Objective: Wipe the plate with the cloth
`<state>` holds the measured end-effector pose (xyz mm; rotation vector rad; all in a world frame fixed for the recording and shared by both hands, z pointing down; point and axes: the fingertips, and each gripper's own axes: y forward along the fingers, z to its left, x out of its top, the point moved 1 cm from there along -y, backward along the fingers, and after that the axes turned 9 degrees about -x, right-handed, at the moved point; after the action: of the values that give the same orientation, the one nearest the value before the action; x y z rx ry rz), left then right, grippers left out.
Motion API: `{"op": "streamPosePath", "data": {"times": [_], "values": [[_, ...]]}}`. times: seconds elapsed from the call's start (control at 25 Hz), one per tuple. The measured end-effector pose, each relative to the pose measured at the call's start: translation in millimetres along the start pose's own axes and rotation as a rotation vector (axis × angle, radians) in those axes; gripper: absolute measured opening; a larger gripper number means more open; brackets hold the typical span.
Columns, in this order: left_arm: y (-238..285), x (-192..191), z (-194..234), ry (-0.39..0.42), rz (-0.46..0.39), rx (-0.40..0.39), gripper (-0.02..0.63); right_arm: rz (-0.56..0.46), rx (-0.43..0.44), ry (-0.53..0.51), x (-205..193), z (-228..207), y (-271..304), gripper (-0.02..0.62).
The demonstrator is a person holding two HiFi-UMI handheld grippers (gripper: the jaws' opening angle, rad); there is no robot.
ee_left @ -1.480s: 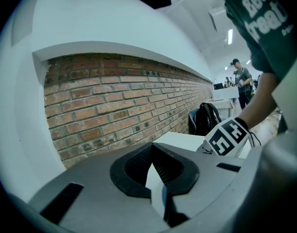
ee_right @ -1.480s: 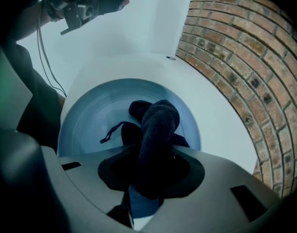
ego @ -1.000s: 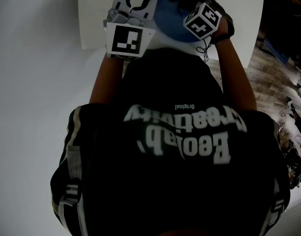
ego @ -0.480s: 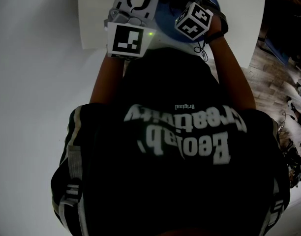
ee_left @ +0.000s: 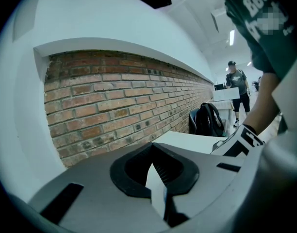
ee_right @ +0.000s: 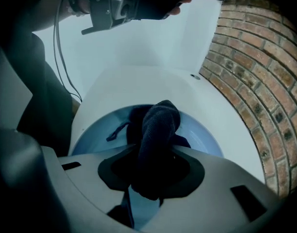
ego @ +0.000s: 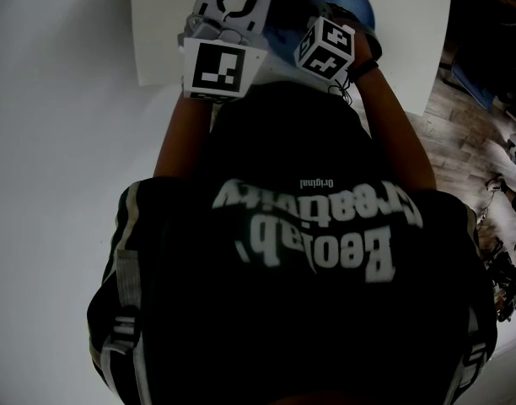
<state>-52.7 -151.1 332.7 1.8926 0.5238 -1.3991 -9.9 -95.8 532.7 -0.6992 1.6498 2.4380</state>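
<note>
Clamping the plate (ee_right: 206,137), the left hand-held gripper (ee_left: 157,174) faces a brick wall (ee_left: 114,106); right hand-held gripper (ee_right: 153,171) pinches cloth (ee_right: 158,125) over white table (ee_right: 139,86).

A bare red brick wall (ee_left: 114,106) runs ahead of me under a white ledge (ee_left: 114,45). The table (ego: 157,24) below me is white, and the floor (ego: 469,116) beside it is wood planks. Farther along, a black backpack (ee_left: 209,120) sits near the bricks, a person (ee_left: 236,81) stands, and a strip light (ee_left: 231,37) glows overhead.

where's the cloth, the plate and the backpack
cloth (ee_right: 158,126): right gripper view, on its bunched dark fold
plate (ee_right: 203,134): right gripper view, bare blue inside, right of cloth
backpack (ee_left: 207,120): left gripper view, middle of its black body
</note>
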Motion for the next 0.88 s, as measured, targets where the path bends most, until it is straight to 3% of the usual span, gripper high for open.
{"op": "streamPosePath", "data": {"times": [0.88], "values": [[7,15,-18,0.031,-0.021,-0.027,0.002,0.041,0.066,0.052,-36,28,-30,0.114]]}}
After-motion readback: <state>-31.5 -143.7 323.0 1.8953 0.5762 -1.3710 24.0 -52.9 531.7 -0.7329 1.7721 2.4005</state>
